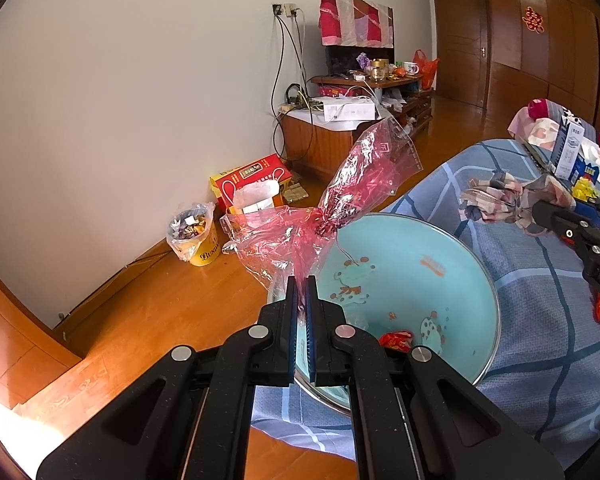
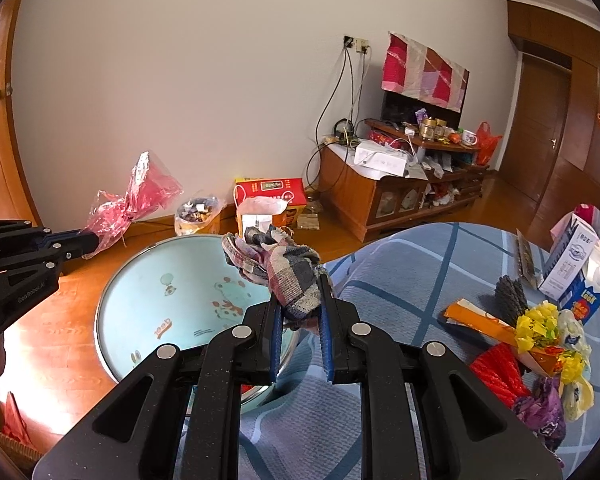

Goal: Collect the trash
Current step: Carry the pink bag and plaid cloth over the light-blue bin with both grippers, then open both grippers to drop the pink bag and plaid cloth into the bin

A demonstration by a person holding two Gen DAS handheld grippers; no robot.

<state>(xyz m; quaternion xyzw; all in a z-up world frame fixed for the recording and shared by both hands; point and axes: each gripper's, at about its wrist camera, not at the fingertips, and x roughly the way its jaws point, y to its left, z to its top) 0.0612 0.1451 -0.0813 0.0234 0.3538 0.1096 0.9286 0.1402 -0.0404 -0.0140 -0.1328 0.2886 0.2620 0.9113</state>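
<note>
My left gripper (image 1: 302,280) is shut on a crumpled pink cellophane wrapper (image 1: 340,196) and holds it above the near rim of a light blue basin (image 1: 460,280); it also shows in the right wrist view (image 2: 132,196). My right gripper (image 2: 300,280) is shut on a wadded plaid cloth (image 2: 284,268) over the basin's (image 2: 148,304) right rim. In the left wrist view the right gripper (image 1: 540,210) holds the cloth (image 1: 496,200) beyond the basin. A red wrapper (image 1: 396,340) lies inside the basin.
The basin rests at the edge of a bed with a blue checked sheet (image 2: 400,264). More trash (image 2: 540,344) and a milk carton (image 2: 572,256) lie on the bed at right. A lined yellow waste bin (image 1: 196,236), a red box (image 1: 252,178) and a TV cabinet (image 1: 340,120) stand by the wall.
</note>
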